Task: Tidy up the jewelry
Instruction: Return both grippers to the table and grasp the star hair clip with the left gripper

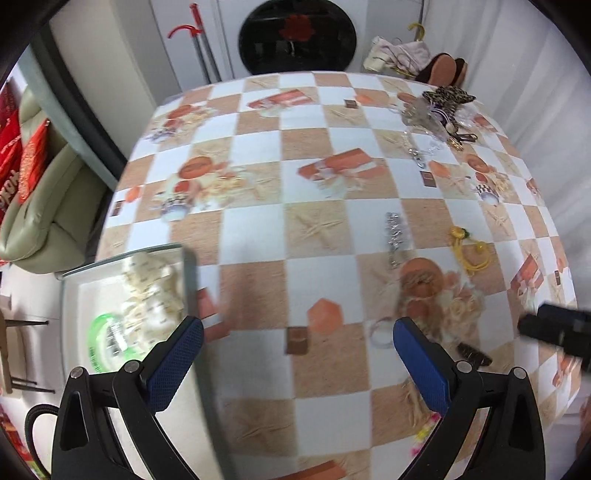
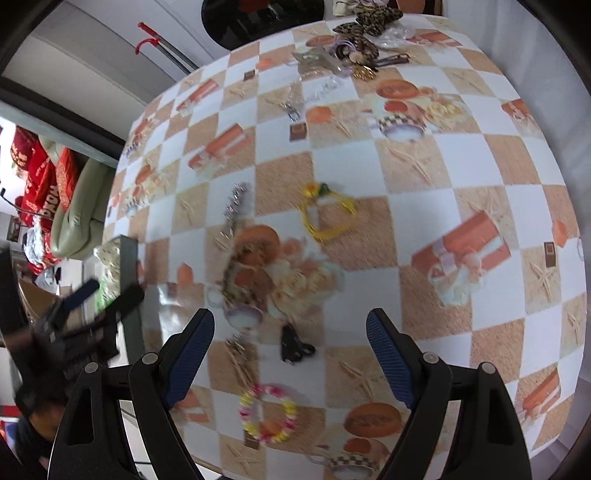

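Observation:
In the left wrist view my left gripper is open and empty above the checked tablecloth, beside a glass box that holds a pearl strand and a green bangle. My right gripper is also open and empty, hovering over a small black clip on the cloth below its jaws. A pink and yellow bead bracelet lies nearer to me. A yellow cord piece and a silver chain piece lie farther out. The left gripper shows blurred at the left edge.
A heap of mixed jewelry with a leopard-print bow sits at the table's far side, also seen as a heap from the left wrist. A sofa with red cushions stands left of the table. A black round object leans on the wall.

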The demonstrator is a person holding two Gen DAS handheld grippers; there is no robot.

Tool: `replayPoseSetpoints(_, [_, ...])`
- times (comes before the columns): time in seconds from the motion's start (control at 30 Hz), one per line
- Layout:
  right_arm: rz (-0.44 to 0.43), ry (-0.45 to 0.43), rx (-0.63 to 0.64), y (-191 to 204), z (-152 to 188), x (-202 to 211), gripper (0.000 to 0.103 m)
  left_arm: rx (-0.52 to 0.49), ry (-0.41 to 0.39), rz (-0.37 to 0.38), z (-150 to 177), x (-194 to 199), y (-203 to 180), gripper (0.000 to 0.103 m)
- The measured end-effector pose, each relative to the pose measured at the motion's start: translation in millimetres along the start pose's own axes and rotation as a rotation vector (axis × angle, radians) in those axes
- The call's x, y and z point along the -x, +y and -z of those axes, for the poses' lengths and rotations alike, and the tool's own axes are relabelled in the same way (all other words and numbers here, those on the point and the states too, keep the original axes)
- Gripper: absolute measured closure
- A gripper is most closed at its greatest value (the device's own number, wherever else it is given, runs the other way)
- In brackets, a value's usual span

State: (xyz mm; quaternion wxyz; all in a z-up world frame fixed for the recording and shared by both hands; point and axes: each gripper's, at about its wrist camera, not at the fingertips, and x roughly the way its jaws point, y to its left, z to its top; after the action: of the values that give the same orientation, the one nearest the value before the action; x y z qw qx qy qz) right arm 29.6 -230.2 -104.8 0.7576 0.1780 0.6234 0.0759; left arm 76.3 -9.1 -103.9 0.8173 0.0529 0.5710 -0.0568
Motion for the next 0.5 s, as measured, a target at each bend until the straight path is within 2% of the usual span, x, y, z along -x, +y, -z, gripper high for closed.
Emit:
replayPoseSetpoints(0.2, [0.01, 0.027, 0.03, -1, 15, -13, 0.016, -0.019, 0.033, 0.045, -21, -28, -21, 0.0])
replayPoseSetpoints(0.5, [0.045, 0.057, 0.055, 0, 26, -37, 0.017, -0.066, 0.048, 0.067, -43, -65, -56, 0.0])
